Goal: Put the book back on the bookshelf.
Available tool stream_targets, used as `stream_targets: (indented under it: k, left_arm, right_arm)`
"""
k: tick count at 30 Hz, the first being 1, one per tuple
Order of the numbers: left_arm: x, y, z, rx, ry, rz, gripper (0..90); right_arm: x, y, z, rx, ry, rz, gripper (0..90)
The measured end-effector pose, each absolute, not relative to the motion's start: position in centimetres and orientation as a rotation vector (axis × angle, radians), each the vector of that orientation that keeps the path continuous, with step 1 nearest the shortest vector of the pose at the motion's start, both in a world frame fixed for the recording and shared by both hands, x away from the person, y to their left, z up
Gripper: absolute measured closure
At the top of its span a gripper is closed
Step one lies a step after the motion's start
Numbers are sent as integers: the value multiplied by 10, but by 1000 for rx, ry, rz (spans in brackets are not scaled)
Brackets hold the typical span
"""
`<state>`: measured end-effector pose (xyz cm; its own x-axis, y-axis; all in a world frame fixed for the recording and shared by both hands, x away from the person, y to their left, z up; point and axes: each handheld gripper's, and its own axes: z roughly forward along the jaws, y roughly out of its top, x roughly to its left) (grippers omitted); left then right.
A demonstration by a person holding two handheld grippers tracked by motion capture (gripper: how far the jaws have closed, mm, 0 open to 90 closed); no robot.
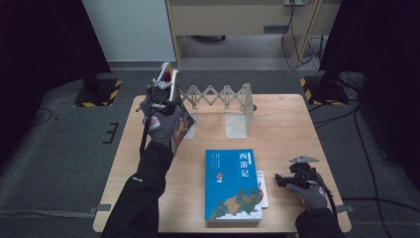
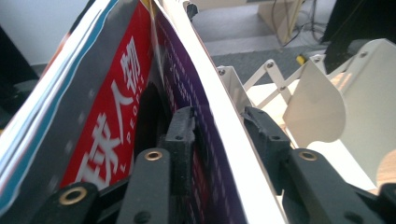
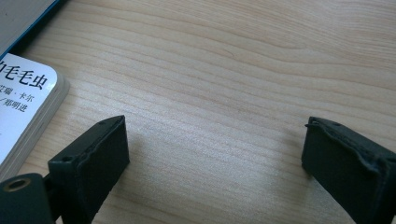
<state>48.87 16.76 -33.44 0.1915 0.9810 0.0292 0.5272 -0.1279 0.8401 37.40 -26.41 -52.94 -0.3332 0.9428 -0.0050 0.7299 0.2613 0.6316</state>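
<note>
The left gripper holds a thin magazine upright at about ten o'clock on the table, beside the left end plate of the white accordion book rack. In the left gripper view the purple page stands between the two black jaws, but the right jaw stands a little off the white edge — so I judge it is letting go, not clamping. The step in hand looks like standing the magazine in the rack; next, the arm must back off without tipping it. The left forearm stretches forward, its gloved hand upright. The right gripper rests at four o'clock, jaws wide apart over bare wood, near a small white book tucked under the blue book.
</note>
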Motion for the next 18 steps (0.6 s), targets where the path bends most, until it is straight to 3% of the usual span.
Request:
stream_targets:
  k: [4,9,15,18]
  left_arm:
    - [498,164,-336,1770,1468,808,641]
    - [499,168,-334,1768,1477,801,803]
    - [497,182,-328,1667,1459,767,817]
    - [498,178,-324,1637,1441,822,818]
  right_arm:
    - [374,-264,-529,1521,2159,764,76]
    - [374,-264,-529,1516,2162,764,76]
    - [374,-264,-529,1517,2161,764,76]
    - [374,-264,-529,1514,2162,764,75]
